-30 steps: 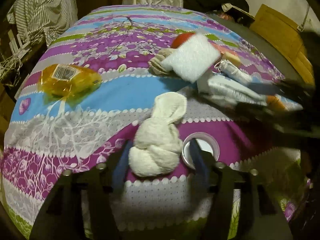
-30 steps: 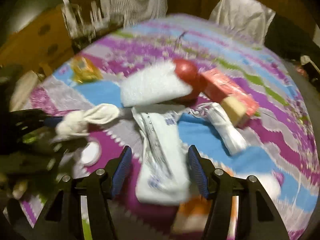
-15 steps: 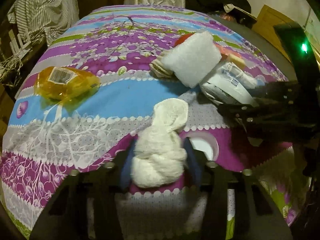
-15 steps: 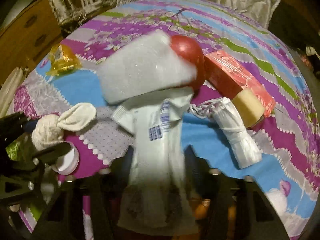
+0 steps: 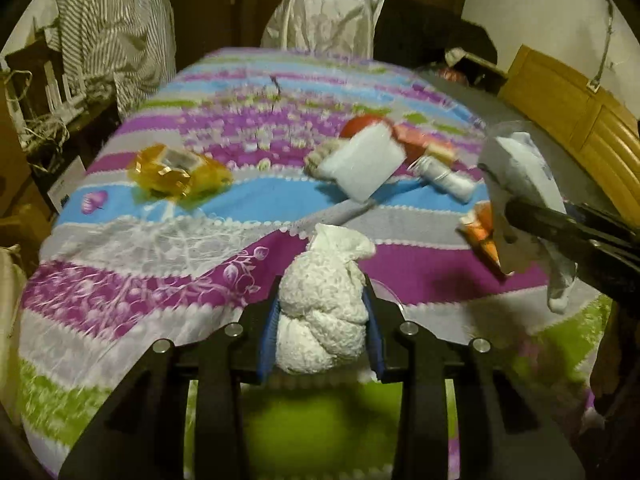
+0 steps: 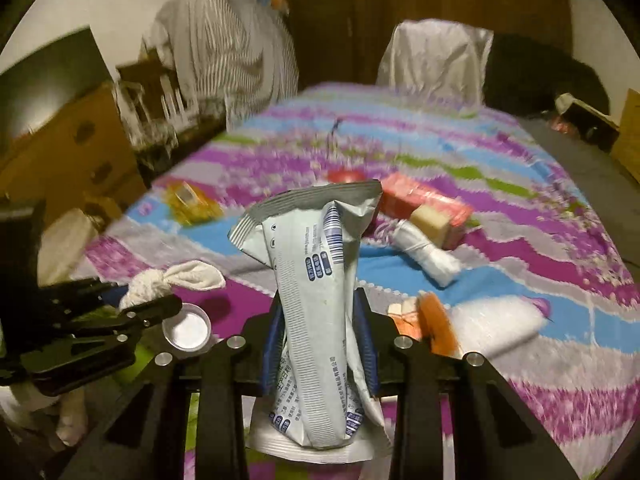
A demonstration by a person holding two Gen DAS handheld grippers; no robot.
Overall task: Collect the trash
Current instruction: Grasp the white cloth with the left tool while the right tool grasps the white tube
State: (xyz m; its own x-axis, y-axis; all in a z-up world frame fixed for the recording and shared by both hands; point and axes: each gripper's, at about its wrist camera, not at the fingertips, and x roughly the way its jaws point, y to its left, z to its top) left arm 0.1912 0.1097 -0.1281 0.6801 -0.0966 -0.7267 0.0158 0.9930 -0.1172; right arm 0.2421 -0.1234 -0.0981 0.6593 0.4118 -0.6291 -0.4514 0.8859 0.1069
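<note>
Left gripper (image 5: 322, 316) is clamped tight on the towel (image 5: 322, 312), while right gripper (image 6: 318, 340) jaws are closing around the pouch (image 6: 316, 292) between them, both over the bedspread (image 5: 140, 240).

Bedspread (image 5: 168, 248): wavy stripes of purple, blue, grey and green with white floral print. Towel (image 5: 320, 312): cream-white. Pouch (image 6: 320, 300): pale grey with blue print. Wrapper (image 5: 176, 172): clear yellow. Ball (image 5: 360, 126): red. Box (image 6: 424, 204): red-pink. Hanging cloth (image 5: 116, 40): grey-and-white stripes. Pads (image 5: 269, 332): blue.
</note>
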